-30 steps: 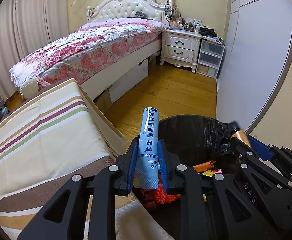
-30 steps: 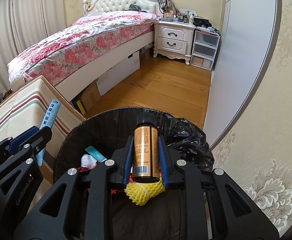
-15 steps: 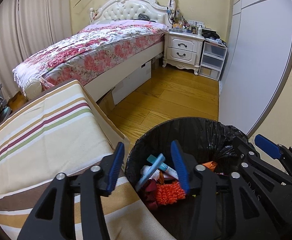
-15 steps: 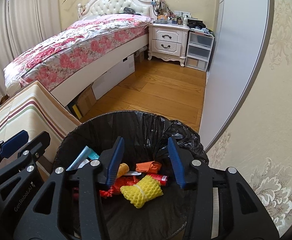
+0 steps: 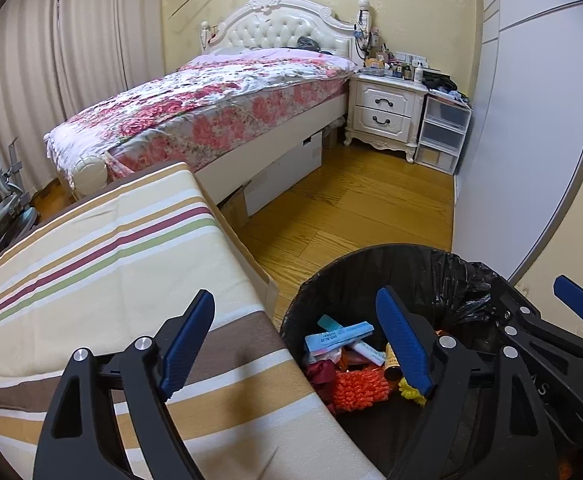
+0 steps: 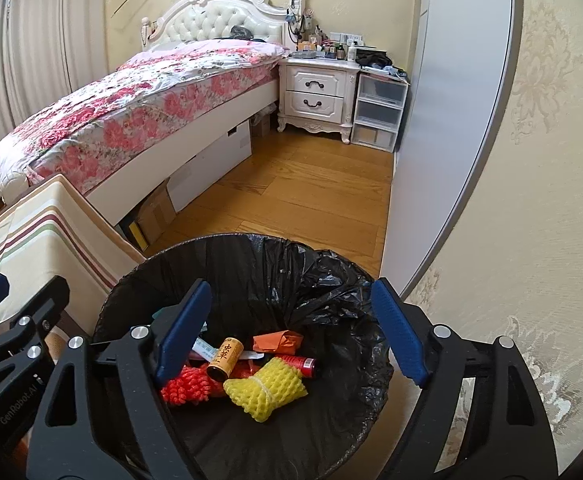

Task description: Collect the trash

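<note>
A round bin with a black liner stands on the wood floor. Inside lie the blue tube, a gold can, yellow foam net, orange-red foam net and orange paper. My left gripper is open and empty, straddling the bin's left rim and the striped cloth. My right gripper is open and empty above the bin; it also shows at the right edge of the left wrist view.
A table with striped cloth sits just left of the bin. A bed with floral cover, a white nightstand, plastic drawers and a grey wardrobe door surround the wood floor.
Both grippers opened and dropped their loads: the blue tube and the gold can now lie in the bin. Both jaws have spread wider since half a second ago.
</note>
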Tool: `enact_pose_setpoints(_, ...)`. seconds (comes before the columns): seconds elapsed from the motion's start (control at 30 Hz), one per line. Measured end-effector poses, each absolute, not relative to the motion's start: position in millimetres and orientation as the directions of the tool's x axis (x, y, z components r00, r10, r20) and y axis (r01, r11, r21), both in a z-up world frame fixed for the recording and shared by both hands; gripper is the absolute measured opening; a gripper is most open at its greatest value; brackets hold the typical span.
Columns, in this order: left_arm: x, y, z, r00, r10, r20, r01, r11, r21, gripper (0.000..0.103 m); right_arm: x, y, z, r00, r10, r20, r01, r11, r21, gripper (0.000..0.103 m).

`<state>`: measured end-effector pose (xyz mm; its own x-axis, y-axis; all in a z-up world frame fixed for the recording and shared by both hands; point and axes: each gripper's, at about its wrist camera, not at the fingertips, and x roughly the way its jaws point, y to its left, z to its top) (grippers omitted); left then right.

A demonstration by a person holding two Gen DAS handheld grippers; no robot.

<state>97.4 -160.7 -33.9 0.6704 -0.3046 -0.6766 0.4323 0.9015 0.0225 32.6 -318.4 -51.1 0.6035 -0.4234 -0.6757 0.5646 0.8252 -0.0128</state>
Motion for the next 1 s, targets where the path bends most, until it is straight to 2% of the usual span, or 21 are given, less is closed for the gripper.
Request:
enact_pose_setpoints(0.33,89,-150,-25,0.718,-0.259,-0.647,0.387,0.920,0.061,0.084,25,-314,-46,0.607,-0.445,-0.659,0.567,0.823,-0.034,0.090)
enact_pose_setpoints(1.0,46,-98,-1,0.779,-0.219,-0.587,0.310,0.949,0.058,0.085,4,-271,-30,0.664,-0.387,-0.640,0.487,0.873,-0.023,0.091)
